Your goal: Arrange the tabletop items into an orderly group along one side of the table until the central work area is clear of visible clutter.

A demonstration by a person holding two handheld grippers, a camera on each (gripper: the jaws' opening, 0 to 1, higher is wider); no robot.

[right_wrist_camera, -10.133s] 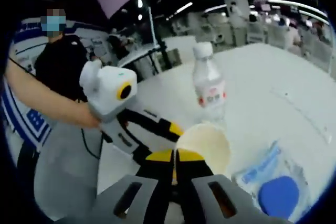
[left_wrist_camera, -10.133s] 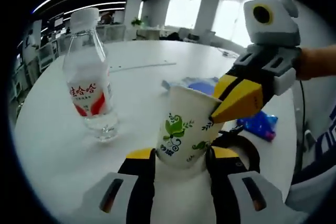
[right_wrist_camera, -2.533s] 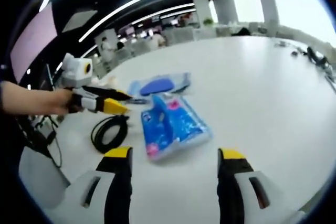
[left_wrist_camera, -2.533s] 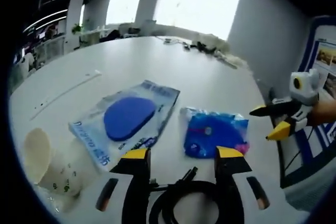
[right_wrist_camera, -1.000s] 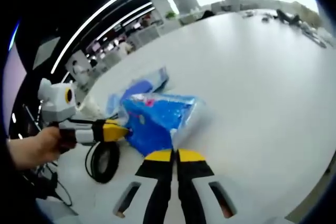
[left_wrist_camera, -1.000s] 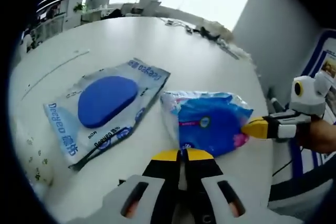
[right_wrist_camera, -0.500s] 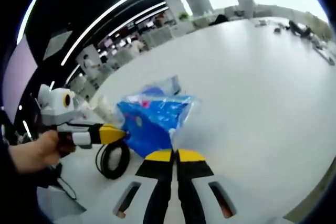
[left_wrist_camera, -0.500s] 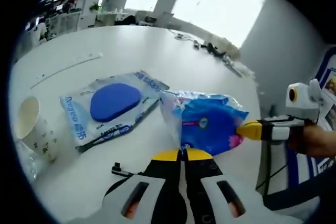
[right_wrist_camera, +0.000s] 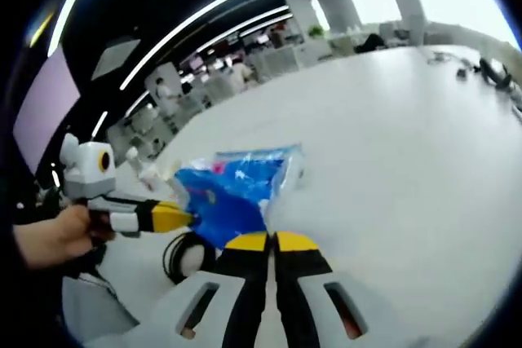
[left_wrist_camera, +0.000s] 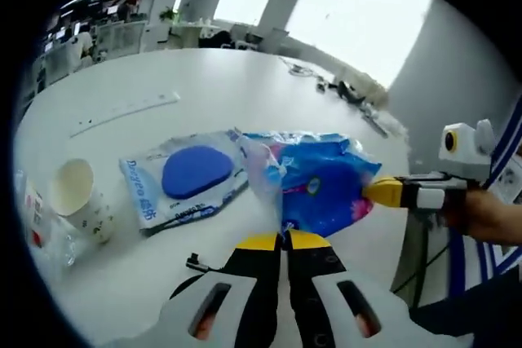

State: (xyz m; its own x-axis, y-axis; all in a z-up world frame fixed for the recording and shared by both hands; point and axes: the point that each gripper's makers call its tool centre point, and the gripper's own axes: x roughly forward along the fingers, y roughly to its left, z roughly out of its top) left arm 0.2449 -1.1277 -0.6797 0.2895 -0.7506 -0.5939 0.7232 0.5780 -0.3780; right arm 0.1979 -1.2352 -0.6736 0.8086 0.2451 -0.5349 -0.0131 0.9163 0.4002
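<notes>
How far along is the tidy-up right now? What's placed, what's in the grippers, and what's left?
Looks done: the white paper cup stands upright beside the clear water bottle at one edge of the white table.

In hand: the left gripper and right gripper each pinch the crinkly blue plastic packet, lifted between them.

Left: that packet, the clear pouch with the blue oval pad and the black coiled cable.

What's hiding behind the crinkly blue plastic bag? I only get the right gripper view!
Observer: In the left gripper view, a clear flat plastic packet with a blue oval pad lies on the white table, beside the crinkly blue plastic bag.
Operator: Is anything else near it?
Observer: An open white paper cup stands upright past the packet.
Operator: Anything farther away?
Observer: A long thin white strip lies flat farther out on the table.
</notes>
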